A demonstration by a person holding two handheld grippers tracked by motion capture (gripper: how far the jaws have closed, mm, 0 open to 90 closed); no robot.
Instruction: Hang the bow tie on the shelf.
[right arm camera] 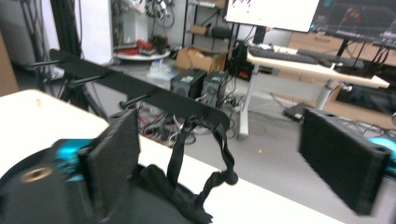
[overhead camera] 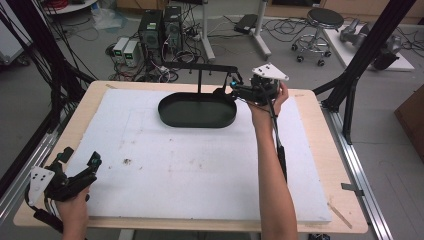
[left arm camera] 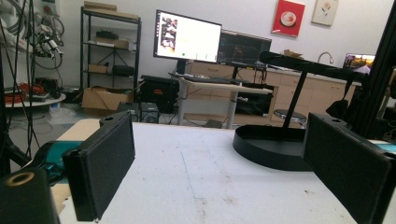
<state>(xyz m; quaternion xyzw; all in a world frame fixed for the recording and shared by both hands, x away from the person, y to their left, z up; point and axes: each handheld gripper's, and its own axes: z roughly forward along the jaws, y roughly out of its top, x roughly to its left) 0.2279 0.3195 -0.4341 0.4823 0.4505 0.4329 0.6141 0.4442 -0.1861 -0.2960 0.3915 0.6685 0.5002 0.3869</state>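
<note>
Jaws wide apart on the right gripper [overhead camera: 234, 90], which hangs at the table's one o'clock, right by the end of the rack [overhead camera: 215, 66]. Nothing is clamped between them. In the right gripper view a black strap [right arm camera: 205, 161] loops over the last peg at the rack's end, and the dark bundle below it sags just in front of the left jaw. The step looks like settling or releasing that strap on its peg. Done well, the person keeps the jaws level with the bar and backs straight off toward five o'clock, so neither pad snags the loop and drags it off. The rack's post rises from an oval tray [overhead camera: 197, 111] at twelve o'clock, so a sideways bump could tip the stand.

Down at eight o'clock the left gripper [overhead camera: 80, 160] rests near the table's edge, jaws apart too, holding nothing, pointed toward the tray.

What the bundle under the strap really is stays unclear: it is dark, blurred and partly cut off at the bottom.
</note>
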